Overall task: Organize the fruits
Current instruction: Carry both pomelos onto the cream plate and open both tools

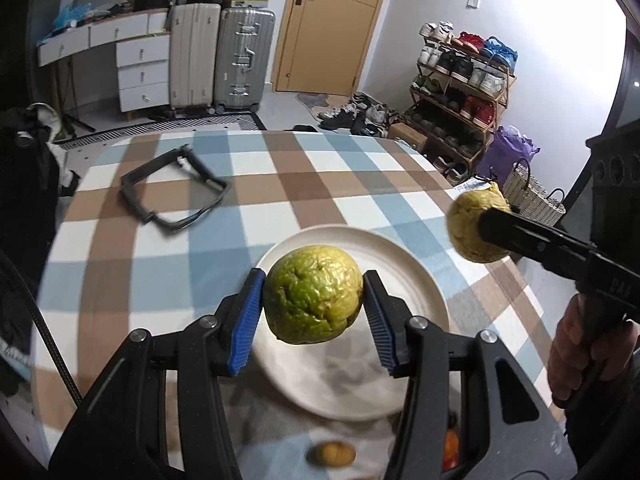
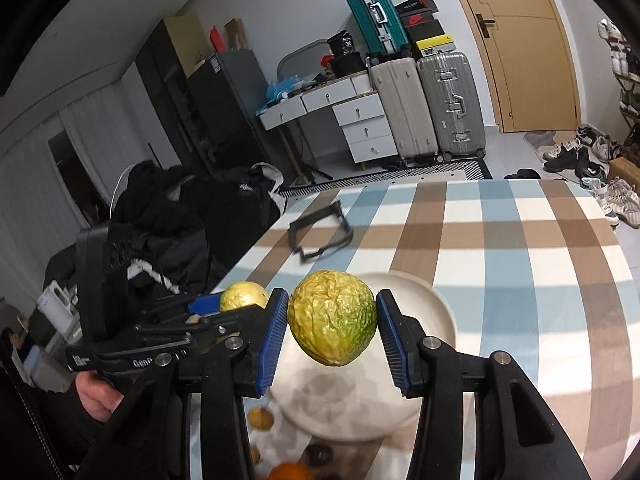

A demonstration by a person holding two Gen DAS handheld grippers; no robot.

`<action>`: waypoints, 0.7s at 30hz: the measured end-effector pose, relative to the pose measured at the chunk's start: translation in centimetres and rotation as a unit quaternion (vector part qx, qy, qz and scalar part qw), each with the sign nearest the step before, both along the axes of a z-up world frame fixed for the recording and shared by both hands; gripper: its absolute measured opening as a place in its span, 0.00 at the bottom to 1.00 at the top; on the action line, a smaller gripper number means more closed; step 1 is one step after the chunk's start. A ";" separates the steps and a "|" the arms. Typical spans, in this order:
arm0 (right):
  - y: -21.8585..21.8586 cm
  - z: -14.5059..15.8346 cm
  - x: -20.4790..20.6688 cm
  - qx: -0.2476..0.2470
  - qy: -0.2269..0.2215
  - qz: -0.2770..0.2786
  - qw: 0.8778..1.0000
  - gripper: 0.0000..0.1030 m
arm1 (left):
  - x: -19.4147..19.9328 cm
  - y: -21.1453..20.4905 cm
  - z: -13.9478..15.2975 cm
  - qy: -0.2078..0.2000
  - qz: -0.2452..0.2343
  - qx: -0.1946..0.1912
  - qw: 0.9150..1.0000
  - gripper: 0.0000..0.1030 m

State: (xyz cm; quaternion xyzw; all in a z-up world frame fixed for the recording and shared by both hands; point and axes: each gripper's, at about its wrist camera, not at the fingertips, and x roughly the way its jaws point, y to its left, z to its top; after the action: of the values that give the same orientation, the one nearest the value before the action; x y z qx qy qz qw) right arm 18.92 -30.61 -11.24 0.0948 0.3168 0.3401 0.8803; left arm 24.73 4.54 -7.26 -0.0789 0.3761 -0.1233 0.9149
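Observation:
My left gripper (image 1: 314, 294) is shut on a wrinkled green fruit (image 1: 314, 294), held in the air above a white plate (image 1: 416, 280) on the checked tablecloth. My right gripper (image 2: 332, 318) is shut on a second, yellower wrinkled fruit (image 2: 332, 318), also hanging over the plate (image 2: 436, 308). In the left wrist view the right gripper (image 1: 480, 226) appears at the right with its fruit (image 1: 466, 224), a hand on its handle. In the right wrist view the left gripper (image 2: 242, 300) shows at the left, its fruit (image 2: 242, 296) partly hidden.
A black square frame (image 1: 176, 188) lies on the far left of the table. Small fruits sit near the table's front edge: a brownish one (image 1: 332, 454), an orange (image 2: 288, 472), a dark one (image 2: 318, 454). Dark clothes (image 2: 172, 216) are piled beside the table's left side.

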 end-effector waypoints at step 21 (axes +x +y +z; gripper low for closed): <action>1.8 -8.8 10.3 -0.010 0.125 0.001 0.992 0.45 | 9.9 -2.9 -6.9 0.063 -0.042 0.001 0.997 0.45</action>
State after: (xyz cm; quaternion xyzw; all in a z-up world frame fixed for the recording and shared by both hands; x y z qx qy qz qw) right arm 29.21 -28.77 -20.05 0.1273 0.4274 0.3234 0.8346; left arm 34.65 1.68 -14.11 -0.0698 0.4359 -0.1565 0.8835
